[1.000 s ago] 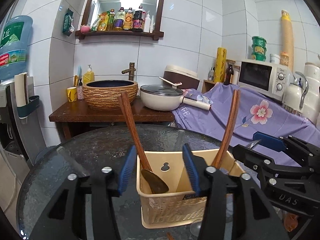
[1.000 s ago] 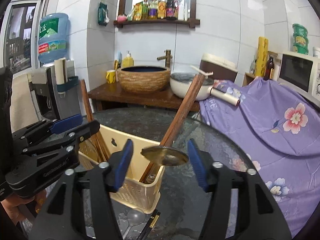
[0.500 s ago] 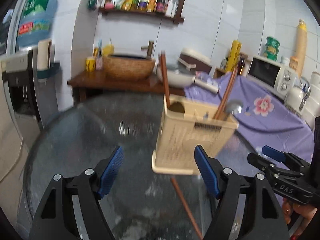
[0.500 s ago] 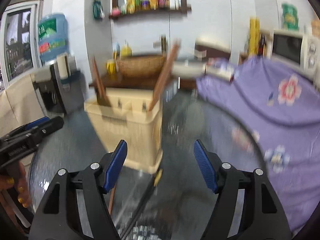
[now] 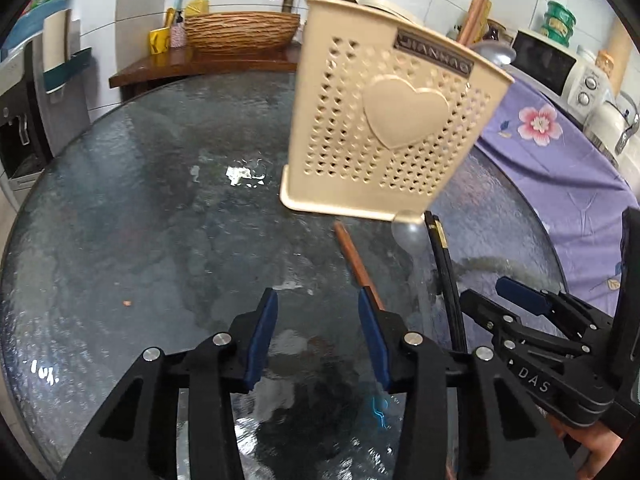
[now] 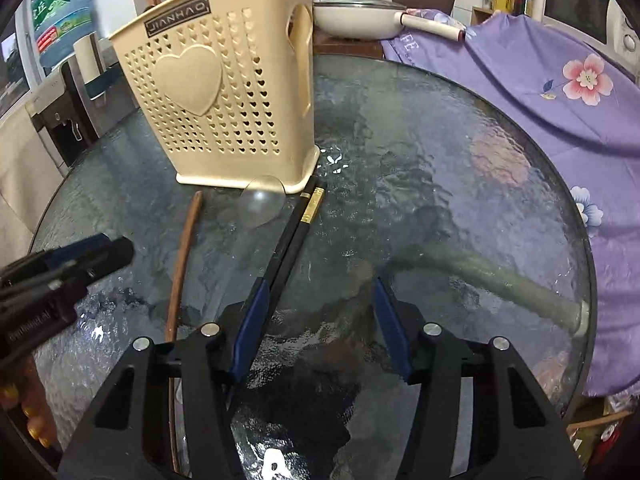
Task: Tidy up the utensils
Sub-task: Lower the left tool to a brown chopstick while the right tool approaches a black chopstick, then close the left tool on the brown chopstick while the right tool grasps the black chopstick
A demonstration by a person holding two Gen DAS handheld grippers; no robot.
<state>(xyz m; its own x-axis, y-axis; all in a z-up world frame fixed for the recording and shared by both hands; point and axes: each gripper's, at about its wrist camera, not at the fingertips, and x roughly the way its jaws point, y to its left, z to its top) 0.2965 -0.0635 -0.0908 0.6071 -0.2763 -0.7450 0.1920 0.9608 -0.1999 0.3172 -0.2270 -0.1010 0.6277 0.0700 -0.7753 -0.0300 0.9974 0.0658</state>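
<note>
A beige perforated utensil holder (image 5: 388,120) (image 6: 224,92) stands on the round glass table (image 5: 140,208) with wooden handles (image 5: 474,12) and a metal ladle sticking out of it. In front of it lie a wooden-handled utensil (image 5: 356,264) (image 6: 184,248), a clear spoon (image 6: 262,202) (image 5: 408,234) and black chopsticks (image 6: 296,228) (image 5: 444,264). My left gripper (image 5: 316,336) is open and empty, low over the table, its right finger beside the wooden handle. My right gripper (image 6: 320,328) is open and empty, its left finger next to the chopsticks. It also shows in the left wrist view (image 5: 516,304).
A purple flowered cloth (image 6: 540,80) covers the counter to the right, with a microwave (image 5: 560,68). Behind the table are a wooden stand with a woven basin (image 5: 240,32), a white pan (image 6: 360,16) and a water dispenser (image 6: 60,52) at left.
Both grippers have pulled back from above the holder and dropped low toward the table in front of it. The loose utensils on the glass have come into view.
</note>
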